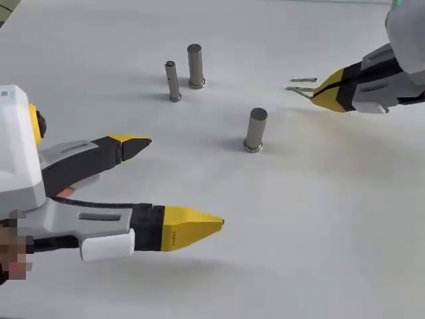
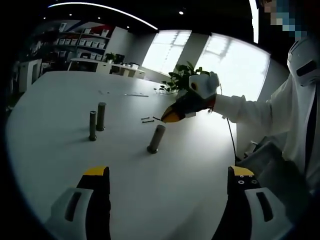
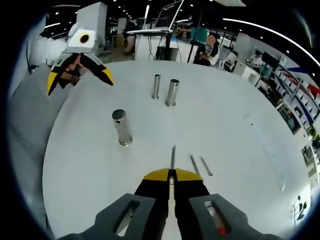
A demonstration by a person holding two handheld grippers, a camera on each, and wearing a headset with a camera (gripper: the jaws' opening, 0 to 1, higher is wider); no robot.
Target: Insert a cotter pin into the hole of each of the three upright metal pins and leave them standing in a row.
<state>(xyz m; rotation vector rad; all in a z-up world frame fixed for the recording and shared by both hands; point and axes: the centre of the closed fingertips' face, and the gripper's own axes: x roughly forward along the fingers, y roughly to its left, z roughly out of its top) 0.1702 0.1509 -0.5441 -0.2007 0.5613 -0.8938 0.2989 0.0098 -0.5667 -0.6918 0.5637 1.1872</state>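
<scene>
Three metal pins stand upright on the white table (image 1: 332, 232), toward its far edge in the head view. A thin metal pin (image 1: 173, 81) and a thicker metal pin (image 1: 195, 66) stand just beside each other. The third metal pin (image 1: 255, 129) stands apart from them, closer to the near edge and further right. A cotter pin (image 3: 173, 156) is pinched between the closed jaws of the right gripper (image 3: 171, 175), pointing forward, low over the table to the right of the third metal pin. Two loose cotter pins (image 3: 194, 164) lie flat just beside it. The left gripper (image 1: 186, 181) hovers by the near edge, jaws spread wide, holding nothing
</scene>
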